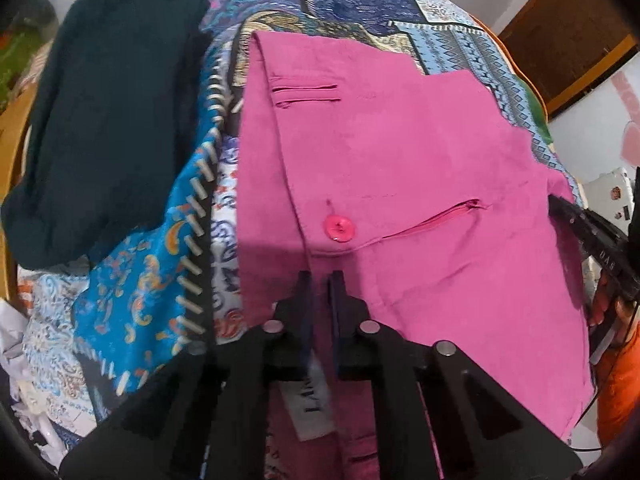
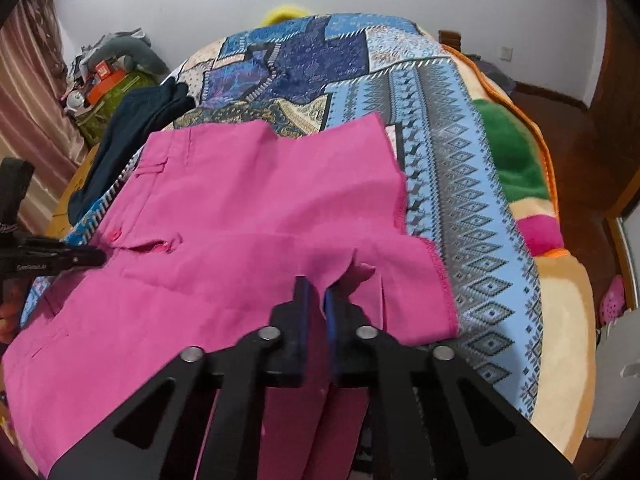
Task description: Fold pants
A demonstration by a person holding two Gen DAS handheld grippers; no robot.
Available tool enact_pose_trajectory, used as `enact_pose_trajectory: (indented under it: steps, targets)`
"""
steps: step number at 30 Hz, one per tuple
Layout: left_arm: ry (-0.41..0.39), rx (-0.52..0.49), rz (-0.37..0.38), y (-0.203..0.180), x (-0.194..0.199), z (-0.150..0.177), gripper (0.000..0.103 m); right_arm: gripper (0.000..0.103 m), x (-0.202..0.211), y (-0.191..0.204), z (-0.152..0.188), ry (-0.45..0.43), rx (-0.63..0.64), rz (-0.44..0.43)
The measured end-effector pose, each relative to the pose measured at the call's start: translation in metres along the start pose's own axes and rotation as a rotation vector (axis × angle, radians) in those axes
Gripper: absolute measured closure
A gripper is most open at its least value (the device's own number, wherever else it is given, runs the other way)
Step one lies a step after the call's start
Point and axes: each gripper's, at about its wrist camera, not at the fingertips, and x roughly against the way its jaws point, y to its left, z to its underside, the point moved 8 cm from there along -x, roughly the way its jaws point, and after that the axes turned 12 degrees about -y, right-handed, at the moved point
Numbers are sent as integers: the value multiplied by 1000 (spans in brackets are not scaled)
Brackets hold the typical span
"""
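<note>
At the near edge of the bed, the left gripper (image 1: pixel 320 280) is clamped on the pink pants (image 1: pixel 400 152) by the button (image 1: pixel 339 229), apparently pinching fabric. The right gripper (image 2: pixel 316 286) bites a raised fold. Pants lie spread on the patchwork bedspread (image 2: pixel 440 128), a dark garment (image 1: pixel 104 112) beside them.

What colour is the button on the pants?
The button is bright pink, matching the pink pants. The left wrist view shows it best.
</note>
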Motion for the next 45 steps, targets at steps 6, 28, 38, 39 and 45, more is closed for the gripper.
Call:
enact_pose_trajectory:
  steps: [6, 28, 38, 39, 45]
  targets:
    - [-83, -18, -145, 19, 14, 7, 96, 103, 5, 0, -8, -54, 43, 10]
    - [-121, 38, -58, 23, 37, -32, 51, 83, 38, -15, -32, -80, -46, -16]
    - [-18, 156, -10, 36, -11, -45, 51, 58, 9, -29, -41, -61, -67, 10]
    - [-20, 155, -6, 35, -12, -45, 51, 58, 2, -30, -39, -46, -75, 6]
    - [4, 105, 35, 19, -27, -47, 50, 58, -26, -37, -28, 18, -136, -19]
